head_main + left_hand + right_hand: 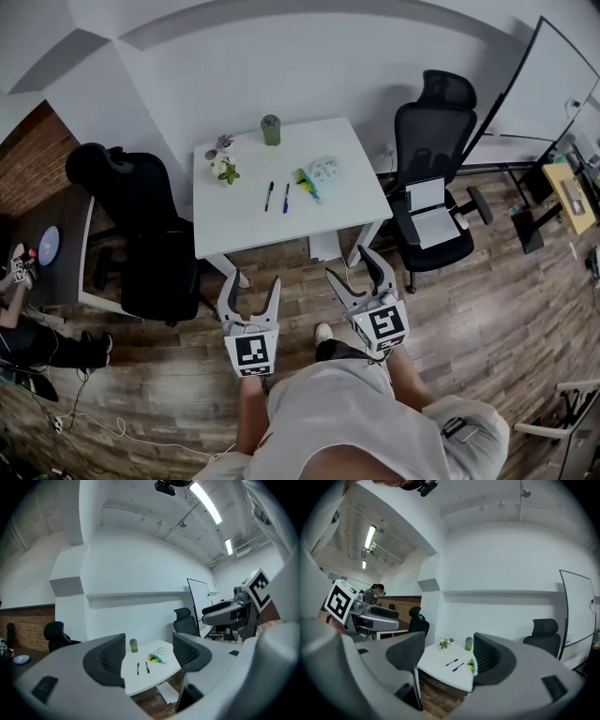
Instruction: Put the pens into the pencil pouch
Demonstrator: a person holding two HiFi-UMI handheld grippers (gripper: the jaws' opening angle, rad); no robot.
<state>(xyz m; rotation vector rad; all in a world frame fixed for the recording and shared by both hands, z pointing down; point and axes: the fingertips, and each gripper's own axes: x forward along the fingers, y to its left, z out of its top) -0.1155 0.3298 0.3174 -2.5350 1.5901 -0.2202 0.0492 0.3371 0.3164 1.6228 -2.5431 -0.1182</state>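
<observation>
A black pen (269, 195) and a blue pen (286, 197) lie side by side on the white table (244, 230), well ahead of me. To their right lies the pencil pouch (319, 174), white with a green and yellow mouth. My left gripper (250, 286) and right gripper (352, 264) hover over the wood floor short of the table, both open and empty. In the left gripper view the black pen (138, 668), blue pen (146, 667) and pouch (159, 655) show far off between the jaws. The right gripper view shows the pens (451, 662) and the pouch (473, 666), partly behind the right jaw.
A green cup (271, 129) and a small plant (226, 171) stand at the table's back. Black office chairs flank the table, one on the left (141, 225) and one on the right (436, 178) with papers on its seat. A whiteboard (544, 94) stands at the far right.
</observation>
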